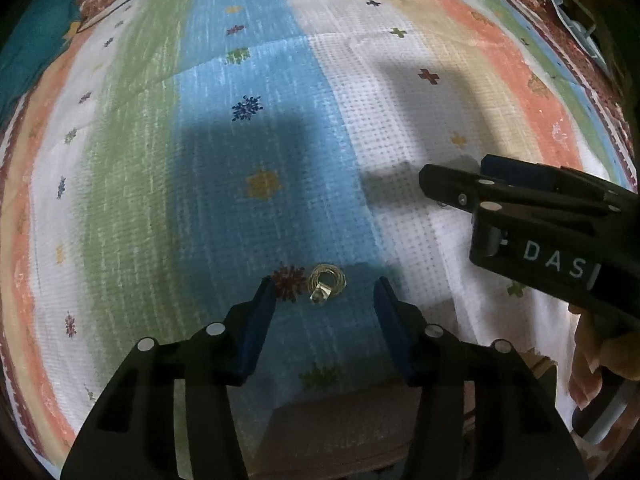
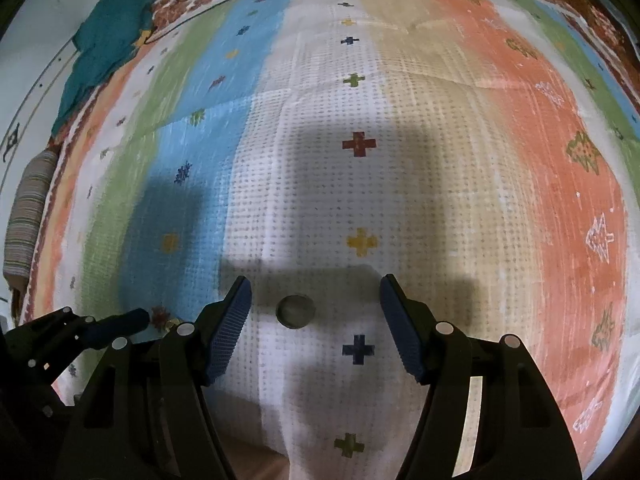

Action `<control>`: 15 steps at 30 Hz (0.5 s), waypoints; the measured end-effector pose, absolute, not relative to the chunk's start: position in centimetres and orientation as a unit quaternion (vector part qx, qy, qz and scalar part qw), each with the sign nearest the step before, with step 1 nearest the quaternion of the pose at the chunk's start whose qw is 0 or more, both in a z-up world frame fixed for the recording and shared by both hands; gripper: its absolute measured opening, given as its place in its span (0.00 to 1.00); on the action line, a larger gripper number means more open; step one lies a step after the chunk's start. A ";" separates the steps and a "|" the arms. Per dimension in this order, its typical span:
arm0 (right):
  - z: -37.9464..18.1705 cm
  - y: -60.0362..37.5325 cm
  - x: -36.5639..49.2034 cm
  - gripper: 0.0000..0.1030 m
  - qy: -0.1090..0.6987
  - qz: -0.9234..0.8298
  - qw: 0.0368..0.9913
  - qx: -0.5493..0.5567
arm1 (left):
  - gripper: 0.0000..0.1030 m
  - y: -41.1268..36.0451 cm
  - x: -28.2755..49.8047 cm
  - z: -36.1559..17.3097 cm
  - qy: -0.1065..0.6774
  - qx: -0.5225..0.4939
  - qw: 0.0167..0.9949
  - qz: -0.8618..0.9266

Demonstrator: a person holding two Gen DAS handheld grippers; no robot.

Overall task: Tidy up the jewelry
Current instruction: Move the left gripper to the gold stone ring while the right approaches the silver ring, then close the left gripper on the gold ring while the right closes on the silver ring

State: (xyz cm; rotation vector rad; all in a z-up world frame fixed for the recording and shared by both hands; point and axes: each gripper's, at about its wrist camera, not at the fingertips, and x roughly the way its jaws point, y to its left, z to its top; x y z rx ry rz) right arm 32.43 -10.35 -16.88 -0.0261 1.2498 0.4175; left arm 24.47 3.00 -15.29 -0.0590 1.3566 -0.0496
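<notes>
A coiled gold chain with a small pendant [image 1: 326,283] lies on the blue stripe of the bedspread [image 1: 248,208]. My left gripper [image 1: 326,294] is open with its blue pads on either side of the chain, just above it. My right gripper [image 2: 316,300] is open over the white stripe, and a small round grey container [image 2: 296,311] sits between its fingertips on the cloth. The right gripper also shows in the left wrist view [image 1: 448,188], to the right of the chain. The left gripper shows at the lower left of the right wrist view [image 2: 132,322].
The striped bedspread [image 2: 500,200] covers the whole surface, with crosses and flower prints. A teal cloth [image 2: 108,48] lies at the far left corner. A striped roll [image 2: 30,216] sits at the left edge. A brown box edge [image 1: 340,432] shows below the left gripper.
</notes>
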 end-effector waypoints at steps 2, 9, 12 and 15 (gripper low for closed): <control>-17.0 -10.3 32.5 0.52 0.582 0.187 0.791 -0.021 | 0.45 3.1 24.7 -15.3 0.629 -0.033 0.776 -0.021; -17.0 -10.1 32.4 0.31 0.585 0.185 0.789 -0.037 | 0.30 3.4 24.9 -15.6 0.637 -0.030 0.770 -0.011; -17.1 -9.7 32.2 0.25 0.585 0.187 0.788 -0.048 | 0.20 3.5 25.0 -15.6 0.638 -0.034 0.769 -0.008; -17.1 -9.8 32.0 0.20 0.585 0.181 0.789 -0.057 | 0.15 3.7 24.9 -15.6 0.639 -0.039 0.768 -0.009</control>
